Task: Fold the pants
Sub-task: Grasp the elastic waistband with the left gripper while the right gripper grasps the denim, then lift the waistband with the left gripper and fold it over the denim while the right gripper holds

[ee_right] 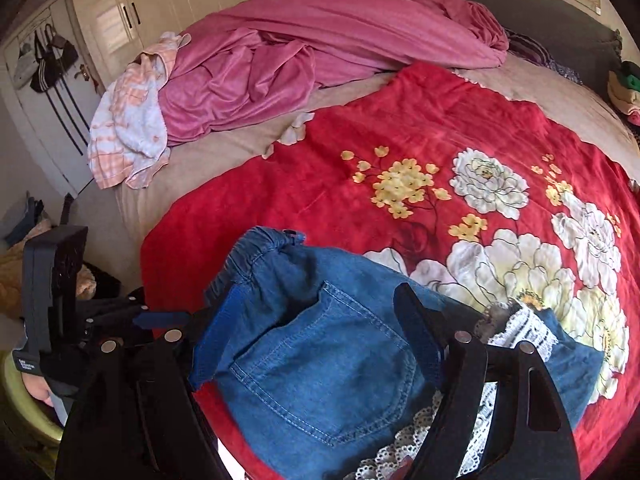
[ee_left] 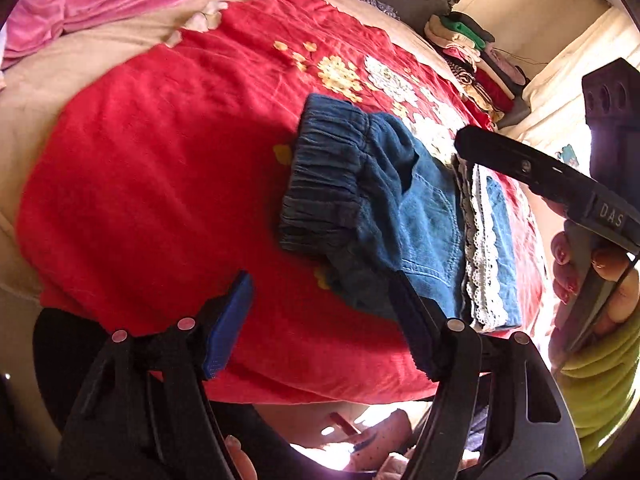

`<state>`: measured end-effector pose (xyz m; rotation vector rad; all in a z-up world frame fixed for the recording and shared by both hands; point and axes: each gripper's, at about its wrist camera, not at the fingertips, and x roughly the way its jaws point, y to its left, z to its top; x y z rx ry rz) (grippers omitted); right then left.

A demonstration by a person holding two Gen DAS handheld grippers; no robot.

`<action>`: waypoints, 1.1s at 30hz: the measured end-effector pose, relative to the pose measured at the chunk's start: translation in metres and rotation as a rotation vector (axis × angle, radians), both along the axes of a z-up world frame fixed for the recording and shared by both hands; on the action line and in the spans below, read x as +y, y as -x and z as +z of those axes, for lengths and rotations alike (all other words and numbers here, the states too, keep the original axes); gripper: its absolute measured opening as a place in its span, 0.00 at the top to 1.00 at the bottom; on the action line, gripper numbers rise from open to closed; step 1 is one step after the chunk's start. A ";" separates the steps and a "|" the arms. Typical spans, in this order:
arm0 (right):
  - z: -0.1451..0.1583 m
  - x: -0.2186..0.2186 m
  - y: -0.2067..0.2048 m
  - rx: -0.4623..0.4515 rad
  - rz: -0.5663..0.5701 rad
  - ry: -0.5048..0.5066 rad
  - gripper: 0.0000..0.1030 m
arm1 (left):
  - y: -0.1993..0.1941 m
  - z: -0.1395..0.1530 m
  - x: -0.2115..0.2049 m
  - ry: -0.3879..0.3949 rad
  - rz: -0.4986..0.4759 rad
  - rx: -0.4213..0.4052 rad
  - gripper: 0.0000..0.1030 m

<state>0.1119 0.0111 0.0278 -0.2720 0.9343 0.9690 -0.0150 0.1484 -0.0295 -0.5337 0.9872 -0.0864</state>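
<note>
Closest to the left wrist lens: black two-finger left gripper point(ee_left: 320, 320) with blue ribbed pads, jaws spread apart and grasping nothing, red cloth showing between them. Right-hand finger overlapping the near corner of the folded blue denim pants with white lace trim point(ee_left: 420, 216); contact there impossible to tell. Folded bundle lying on the red floral blanket point(ee_left: 160, 180) spread over the bed, mostly beyond and to the right of those jaws. Long axis running from near right to far left in this view, gathered elastic waistband pointing at the far left, lace hems stacked along the right edge.

Seen from the right wrist: black right gripper point(ee_right: 316, 320) with jaws released and wide, straddling the back pocket without pinching it. Waistband pointing away up-left, lace hem toward the lower right. Crumpled pink velvet blanket point(ee_right: 320, 40) heaped at the far side of the bed.
</note>
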 end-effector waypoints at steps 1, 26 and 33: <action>-0.002 0.006 -0.003 0.009 0.011 0.010 0.25 | -0.002 -0.002 -0.003 0.006 -0.007 -0.002 0.40; -0.039 0.045 -0.031 0.200 0.169 -0.069 0.67 | -0.016 -0.027 -0.009 0.189 -0.010 -0.023 0.55; -0.008 -0.001 -0.030 0.205 0.146 -0.216 0.68 | -0.016 -0.013 -0.026 0.153 -0.038 -0.049 0.63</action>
